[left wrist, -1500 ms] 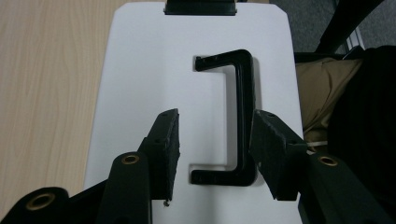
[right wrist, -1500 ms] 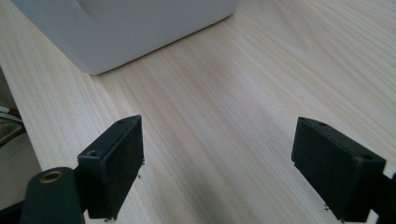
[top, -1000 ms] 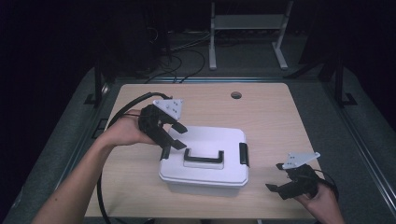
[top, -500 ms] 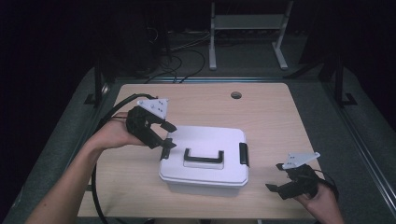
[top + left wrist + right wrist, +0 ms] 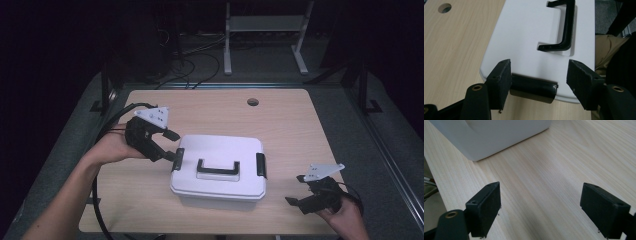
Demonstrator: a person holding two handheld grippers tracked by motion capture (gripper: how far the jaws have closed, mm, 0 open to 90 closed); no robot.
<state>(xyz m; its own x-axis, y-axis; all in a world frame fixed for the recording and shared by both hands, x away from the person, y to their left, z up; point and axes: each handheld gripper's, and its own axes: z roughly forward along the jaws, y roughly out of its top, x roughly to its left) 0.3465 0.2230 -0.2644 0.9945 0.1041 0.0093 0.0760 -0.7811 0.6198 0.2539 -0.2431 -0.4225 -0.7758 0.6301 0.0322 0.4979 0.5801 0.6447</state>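
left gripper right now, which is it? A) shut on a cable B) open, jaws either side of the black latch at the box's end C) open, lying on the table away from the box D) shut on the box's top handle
B: in the left gripper view the left gripper stands open, a jaw on each side of the black latch at the end of the white box; the top handle lies farther along the lid, ungripped.

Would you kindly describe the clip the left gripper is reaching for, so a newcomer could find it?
On the wooden table sits a white box. The clip is the black latch on its left end, between the open left gripper; unlike the black handle, it hangs over the lid's edge.
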